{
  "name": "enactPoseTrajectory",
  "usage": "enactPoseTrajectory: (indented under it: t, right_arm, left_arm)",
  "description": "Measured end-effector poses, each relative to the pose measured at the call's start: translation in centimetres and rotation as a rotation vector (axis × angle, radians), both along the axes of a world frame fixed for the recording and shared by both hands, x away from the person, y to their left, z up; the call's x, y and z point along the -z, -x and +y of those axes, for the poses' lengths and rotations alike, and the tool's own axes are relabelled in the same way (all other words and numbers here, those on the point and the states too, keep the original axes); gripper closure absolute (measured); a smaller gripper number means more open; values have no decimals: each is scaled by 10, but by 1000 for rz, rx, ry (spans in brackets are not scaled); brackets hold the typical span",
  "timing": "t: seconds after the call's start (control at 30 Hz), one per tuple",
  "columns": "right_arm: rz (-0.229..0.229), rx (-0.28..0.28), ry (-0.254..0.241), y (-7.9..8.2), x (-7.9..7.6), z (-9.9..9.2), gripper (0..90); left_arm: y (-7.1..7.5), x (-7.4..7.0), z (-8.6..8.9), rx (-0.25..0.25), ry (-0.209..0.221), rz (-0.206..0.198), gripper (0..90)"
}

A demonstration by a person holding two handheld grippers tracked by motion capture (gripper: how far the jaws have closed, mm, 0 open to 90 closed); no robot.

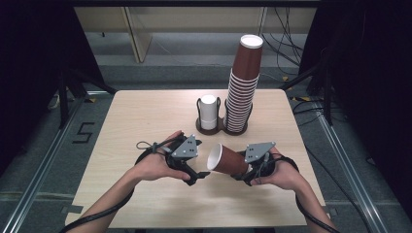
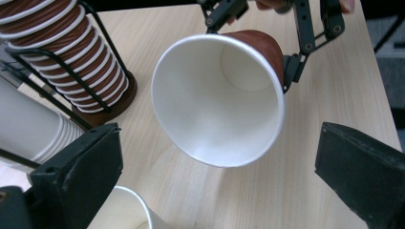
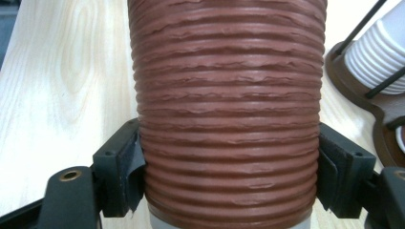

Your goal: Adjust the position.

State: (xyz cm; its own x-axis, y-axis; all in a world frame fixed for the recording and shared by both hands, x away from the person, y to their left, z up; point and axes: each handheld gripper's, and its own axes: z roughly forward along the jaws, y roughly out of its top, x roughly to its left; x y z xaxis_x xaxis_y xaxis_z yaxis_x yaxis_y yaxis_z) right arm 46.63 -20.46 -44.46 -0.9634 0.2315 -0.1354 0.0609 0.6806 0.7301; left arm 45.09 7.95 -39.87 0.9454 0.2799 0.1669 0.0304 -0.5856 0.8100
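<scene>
Just above the table (image 1: 145,116), in front of the cup rack (image 1: 221,127), my right gripper (image 1: 245,167) pinches a brown ribbed cup (image 1: 228,161) sideways, mouth toward my wide-spread left gripper (image 1: 199,172), probably so it can grab the rim.

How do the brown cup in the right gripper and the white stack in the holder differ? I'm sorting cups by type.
The brown cup is one ribbed cup, while the white stack is several smooth cups nested together. The brown cup lies tipped sideways above the table, its mouth toward the left gripper; the white stack stands in the holder, base up. The right gripper clamps the brown cup; nothing grips the white stack. Both look like paper cups.
</scene>
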Motion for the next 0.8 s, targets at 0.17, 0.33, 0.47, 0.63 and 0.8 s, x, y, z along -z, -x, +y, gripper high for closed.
enactPoseTrajectory:
  t: [0.17, 0.33, 0.47, 0.63, 0.8]
  right_arm:
    - [-34, 54, -76, 1, 3, -2, 241]
    - [-64, 110, -161, 4, 6, -3, 242]
    - [-85, 137, -217, 5, 6, -3, 242]
    - [-85, 147, -239, 6, 7, -4, 241]
    - [-98, 157, -255, 7, 9, -6, 241]
  left_arm:
    - [1, 7, 1, -42, 65, 29, 17]
    - [3, 8, -2, -60, 142, 57, 13]
    - [2, 8, -5, -75, 189, 81, 10]
    - [-3, 11, -7, -96, 213, 98, 0]
    - [-6, 13, -10, -115, 237, 122, 0]
